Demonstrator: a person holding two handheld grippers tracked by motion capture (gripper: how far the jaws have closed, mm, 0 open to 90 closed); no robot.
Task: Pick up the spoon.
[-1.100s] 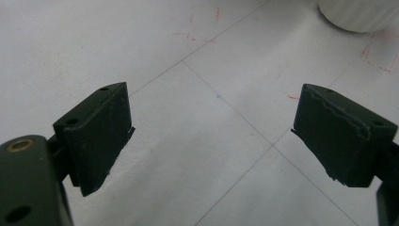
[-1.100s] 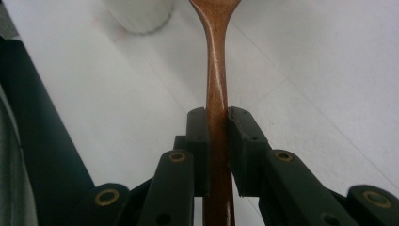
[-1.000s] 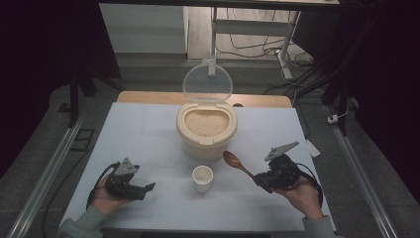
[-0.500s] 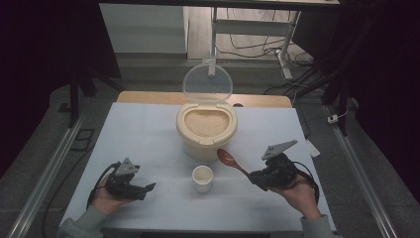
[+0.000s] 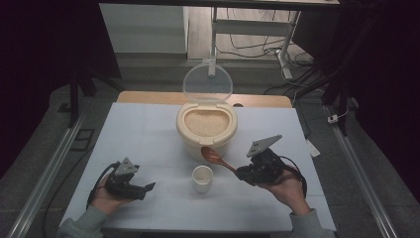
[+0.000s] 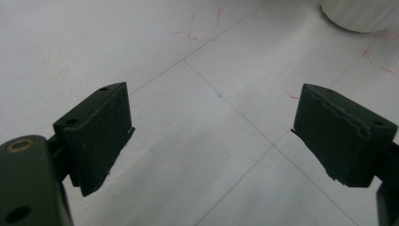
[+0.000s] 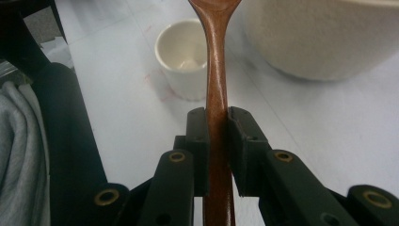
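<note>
A cream rice container [image 5: 206,129] stands at the table's middle with its clear lid [image 5: 207,83] raised and rice inside. A small white cup [image 5: 202,178] sits in front of it, also seen in the right gripper view [image 7: 181,54]. My right gripper [image 5: 243,173] is shut on the handle of a brown wooden spoon [image 5: 216,158], whose bowl hangs just before the container's front wall. The spoon handle [image 7: 217,84] runs up between the right gripper's pads [image 7: 197,141]. My left gripper [image 5: 146,189] rests at the front left, open with only bare table between its jaws [image 6: 211,141].
The white table [image 5: 138,134] has faint lines and red marks on it. A wooden strip [image 5: 143,97] runs along its far edge. Metal rails [image 5: 356,163] flank both sides, and cables lie on the floor behind.
The right gripper has carried the spoon left and slightly up, from beside the cup toward the container's front. The left gripper has stayed put.
</note>
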